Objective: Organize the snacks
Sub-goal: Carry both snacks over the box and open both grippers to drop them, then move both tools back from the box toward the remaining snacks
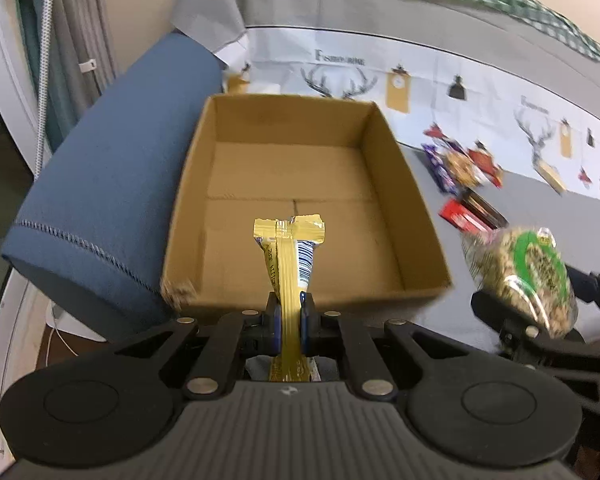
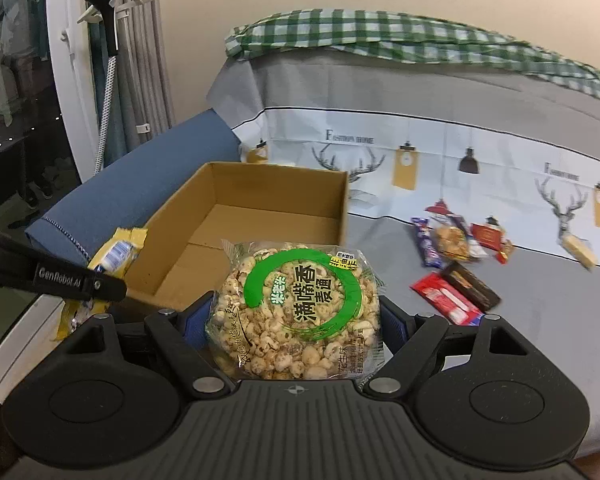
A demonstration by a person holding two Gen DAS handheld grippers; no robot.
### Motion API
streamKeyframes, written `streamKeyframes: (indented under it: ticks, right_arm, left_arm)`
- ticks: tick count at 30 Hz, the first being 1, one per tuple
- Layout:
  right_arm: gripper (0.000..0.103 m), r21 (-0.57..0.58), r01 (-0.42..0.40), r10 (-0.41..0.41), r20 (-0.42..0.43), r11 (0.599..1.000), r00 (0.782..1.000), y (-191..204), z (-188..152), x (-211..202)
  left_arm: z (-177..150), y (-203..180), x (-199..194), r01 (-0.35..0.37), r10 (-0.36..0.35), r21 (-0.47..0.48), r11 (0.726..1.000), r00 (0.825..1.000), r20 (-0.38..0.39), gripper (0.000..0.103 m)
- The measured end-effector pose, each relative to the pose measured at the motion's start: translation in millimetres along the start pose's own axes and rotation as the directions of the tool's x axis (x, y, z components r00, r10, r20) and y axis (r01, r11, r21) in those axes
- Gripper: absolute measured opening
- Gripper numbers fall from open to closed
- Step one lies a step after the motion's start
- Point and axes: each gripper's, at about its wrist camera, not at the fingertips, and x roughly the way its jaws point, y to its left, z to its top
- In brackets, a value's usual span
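An open cardboard box sits on the bed, its floor bare; it also shows in the right wrist view. My left gripper is shut on a yellow snack bar, held upright just before the box's near wall; the bar shows in the right wrist view. My right gripper is shut on a round puffed-rice cake pack, held to the right of the box's near corner; the pack shows in the left wrist view. A pile of snacks lies on the bed to the right.
A blue cushion lies against the box's left side. A grey bedsheet with a deer-print band covers the bed. A green checked cloth lies at the back. A curtain and a garment steamer stand at the left.
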Motion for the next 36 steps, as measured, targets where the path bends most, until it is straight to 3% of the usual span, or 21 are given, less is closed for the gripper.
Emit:
streamKeyframes:
  ticks: [4, 9, 20, 21, 23, 24, 27, 32, 36]
  right_arm:
    - [0.083, -0.005, -0.02, 0.02, -0.016, 1.0, 1.0, 5, 16, 37]
    - [0.083, -0.011, -0.025, 0.025, -0.019, 1.0, 1.0, 7, 35, 88]
    - [0.083, -0.01, -0.01, 0.009, -0.108, 1.0, 0.994, 3, 42, 187]
    - [0.083, -0.013, -0.007, 0.006, -0.109, 1.0, 0.994, 4, 41, 192]
    - [0.086, -0.017, -0.015, 0.013, -0.109, 1.0, 0.994, 4, 41, 201]
    - [0.087, -0.018, -0.023, 0.021, -0.111, 1.0, 0.994, 3, 41, 204]
    - [0.099, -0.023, -0.013, 0.011, -0.093, 1.0, 0.996, -1, 44, 206]
    - [0.102, -0.038, 0.054, -0.057, -0.059, 0.998, 0.997, -16, 40, 184]
    - [0.102, 0.025, 0.072, -0.067, -0.181, 0.997, 0.981, -29, 12, 179]
  left_arm:
    - [25, 8, 26, -0.033, 0.033, -0.009, 0.999, 0.999, -0.001, 0.009]
    - [48, 20, 76, -0.069, 0.067, -0.019, 0.997, 0.996, -0.065, 0.009]
    - [66, 39, 154, -0.105, 0.102, -0.008, 0.994, 0.982, -0.161, 0.009]
    - [67, 40, 158, -0.107, 0.104, -0.005, 0.994, 0.981, -0.161, 0.012]
    - [70, 39, 165, -0.108, 0.106, -0.002, 0.994, 0.98, -0.166, 0.056]
    - [72, 40, 169, -0.119, 0.117, -0.002, 0.993, 0.978, -0.171, 0.098]
    - [75, 40, 163, -0.117, 0.115, -0.005, 0.993, 0.985, -0.126, 0.102]
    - [63, 33, 136, -0.132, 0.134, 0.032, 0.991, 0.987, -0.087, 0.103]
    - [41, 30, 110, -0.147, 0.151, 0.049, 0.988, 0.986, -0.072, 0.103]
